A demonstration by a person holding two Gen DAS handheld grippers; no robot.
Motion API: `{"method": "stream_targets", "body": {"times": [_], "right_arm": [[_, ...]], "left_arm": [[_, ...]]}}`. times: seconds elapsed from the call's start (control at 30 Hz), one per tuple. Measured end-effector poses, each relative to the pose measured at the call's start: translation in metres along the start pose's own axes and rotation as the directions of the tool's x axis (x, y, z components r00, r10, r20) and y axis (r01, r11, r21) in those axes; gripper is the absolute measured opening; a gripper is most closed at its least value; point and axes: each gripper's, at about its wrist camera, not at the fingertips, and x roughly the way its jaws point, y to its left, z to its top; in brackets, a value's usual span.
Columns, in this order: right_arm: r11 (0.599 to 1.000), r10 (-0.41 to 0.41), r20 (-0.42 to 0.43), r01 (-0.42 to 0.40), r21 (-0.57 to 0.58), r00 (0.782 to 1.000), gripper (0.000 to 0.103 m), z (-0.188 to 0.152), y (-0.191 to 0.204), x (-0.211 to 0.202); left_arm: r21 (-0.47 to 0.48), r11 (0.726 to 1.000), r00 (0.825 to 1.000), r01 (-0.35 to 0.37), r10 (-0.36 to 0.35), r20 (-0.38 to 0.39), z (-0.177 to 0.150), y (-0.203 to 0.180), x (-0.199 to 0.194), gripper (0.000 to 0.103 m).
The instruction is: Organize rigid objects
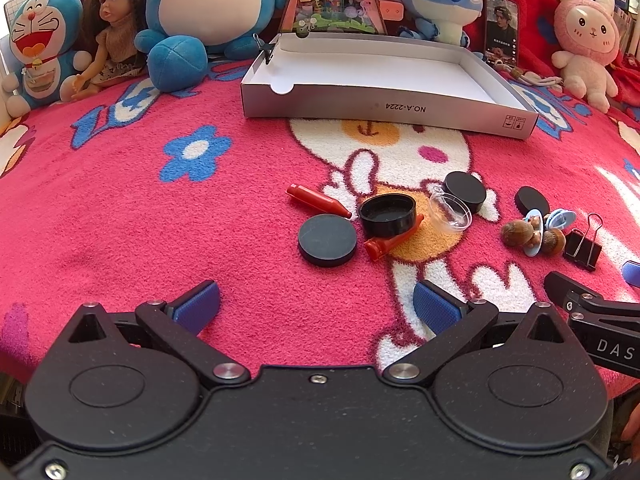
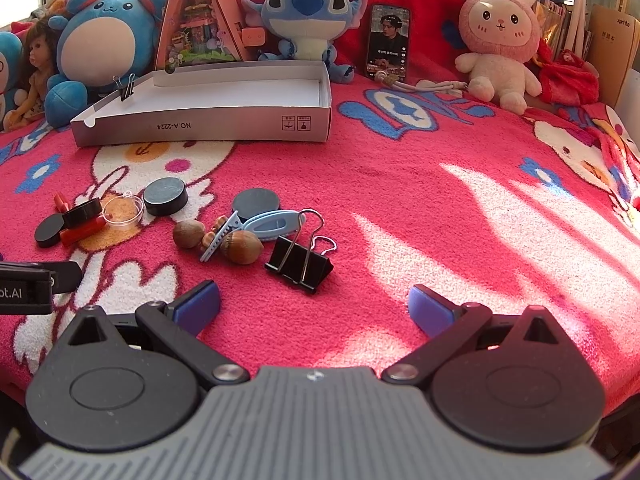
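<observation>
1. Left tool (image 1: 316,304): lower centre of the left wrist view, released, blue pads spread wide, nothing between them; it hovers over the pink blanket (image 1: 120,208).
2. Centre of that view, left to right: a red crayon-shaped piece (image 1: 318,201), a black disc (image 1: 327,240), an upturned black cap (image 1: 387,215) lying on a second red piece (image 1: 390,241), a clear plastic lid (image 1: 451,209), and another black disc (image 1: 465,192).
3. Upper centre: an open white box (image 1: 384,108), with a small binder clip (image 1: 267,49) on its left wall.
4. Right tool (image 2: 314,306): lower centre of the right wrist view, released and empty.
5. Just above its left pad: a black binder clip (image 2: 298,266), beside two nuts (image 2: 242,247) and light blue clips (image 2: 272,224).
6. Plush toys (image 2: 304,12) line the upper edge.
</observation>
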Motion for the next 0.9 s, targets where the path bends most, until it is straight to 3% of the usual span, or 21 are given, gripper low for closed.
{"method": "stream_targets", "body": {"times": [0.6,0.9], "right_arm": [[1.000,0.012,0.019,-0.012,-0.004,1.000,0.103,-0.001,-0.001,-0.001],[0.998,0.009,0.099,-0.015,0.060,0.995,0.103,0.003,-0.017,-0.013]], "left_arm": [[0.023,0.999,0.999,0.039,-0.039,0.021,-0.001,0.005,-0.002,0.102],[0.021,0.997,0.992,0.073,-0.074,0.097,0.004,0.012,-0.015,0.058]]}}
